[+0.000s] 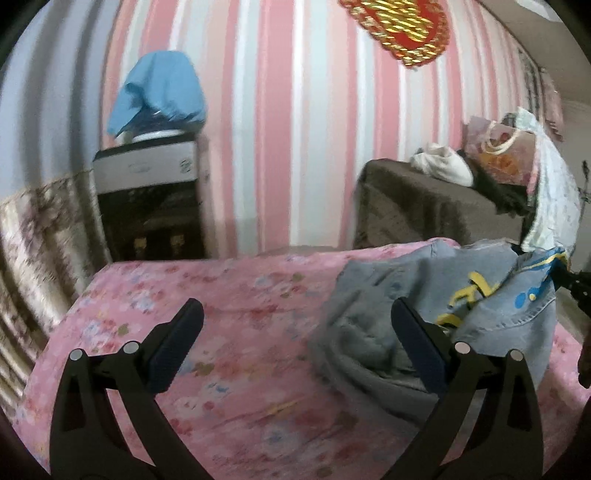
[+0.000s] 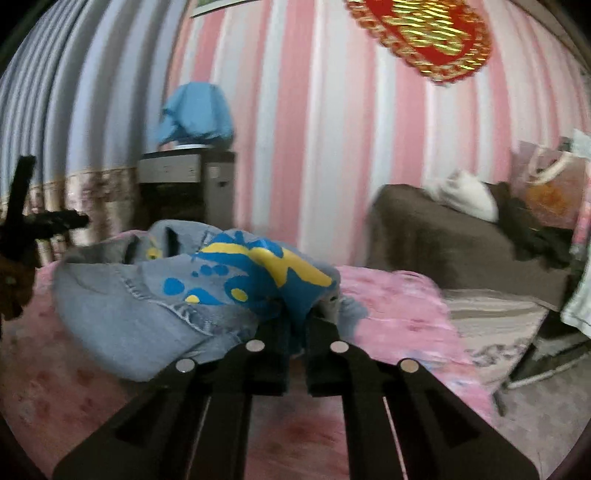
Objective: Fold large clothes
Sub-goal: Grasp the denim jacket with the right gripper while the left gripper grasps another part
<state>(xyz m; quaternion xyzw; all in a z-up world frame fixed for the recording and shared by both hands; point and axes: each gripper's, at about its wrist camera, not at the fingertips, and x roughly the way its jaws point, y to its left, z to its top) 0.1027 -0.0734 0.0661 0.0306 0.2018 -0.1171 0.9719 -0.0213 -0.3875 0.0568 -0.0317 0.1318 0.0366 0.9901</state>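
Note:
A light blue denim jacket (image 1: 424,295) with a blue and yellow print lies crumpled on the right part of the pink floral bed cover (image 1: 221,314). My left gripper (image 1: 295,325) is open and empty above the cover, its right finger just in front of the jacket's left edge. In the right wrist view my right gripper (image 2: 297,317) is shut on a bunched fold of the jacket (image 2: 155,306) at its printed right end. The other gripper shows as a dark shape at the left edge (image 2: 37,225).
A dark cabinet (image 1: 147,199) with a blue cloth (image 1: 159,92) on top stands against the pink striped wall. A brown covered bench (image 1: 424,203) holds white and dark clothes and a pink bag (image 1: 498,151). A red and gold ornament (image 1: 402,26) hangs on the wall.

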